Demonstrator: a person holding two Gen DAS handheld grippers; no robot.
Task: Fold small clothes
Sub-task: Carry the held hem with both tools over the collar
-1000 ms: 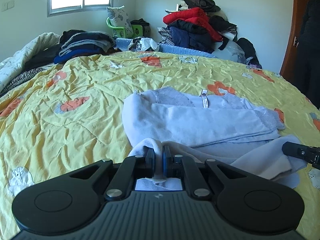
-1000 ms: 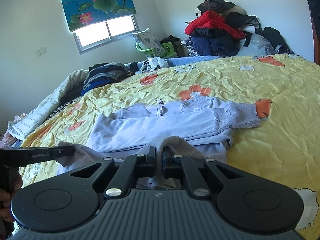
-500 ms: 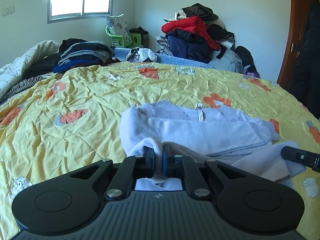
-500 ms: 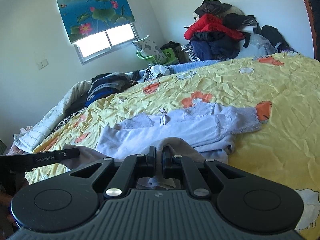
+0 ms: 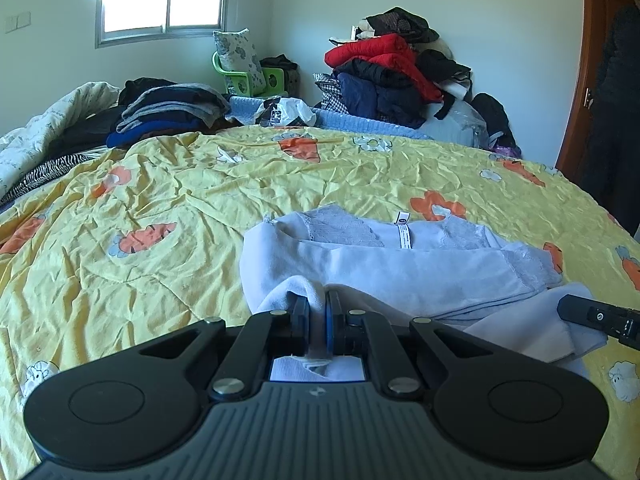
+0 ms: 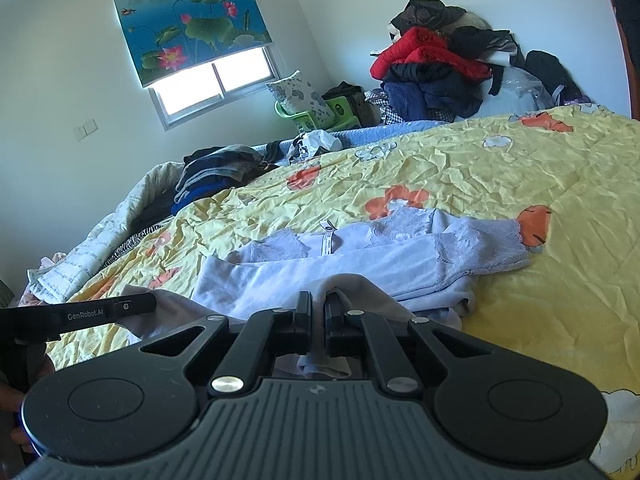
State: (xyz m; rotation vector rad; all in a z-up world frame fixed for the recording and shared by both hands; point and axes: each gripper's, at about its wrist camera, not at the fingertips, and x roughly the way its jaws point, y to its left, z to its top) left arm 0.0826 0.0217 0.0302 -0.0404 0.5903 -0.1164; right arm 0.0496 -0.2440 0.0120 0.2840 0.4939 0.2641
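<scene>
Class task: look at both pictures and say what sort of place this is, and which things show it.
Most likely a home bedroom: a bed under a yellow carrot-print quilt, piles of clothes against the wall, and a window with a lotus blind.

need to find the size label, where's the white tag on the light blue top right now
The white tag sits at the far neckline edge of the light blue top on the yellow bedspread, between its two lace patches, just near of an orange flower print, centre of both wrist views.

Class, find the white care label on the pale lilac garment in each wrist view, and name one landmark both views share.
Left wrist view: white care label, right of centre, above the left gripper.
Right wrist view: the label, centre, above the right gripper.
Shared landmark: red jacket on the clothes pile.
</scene>
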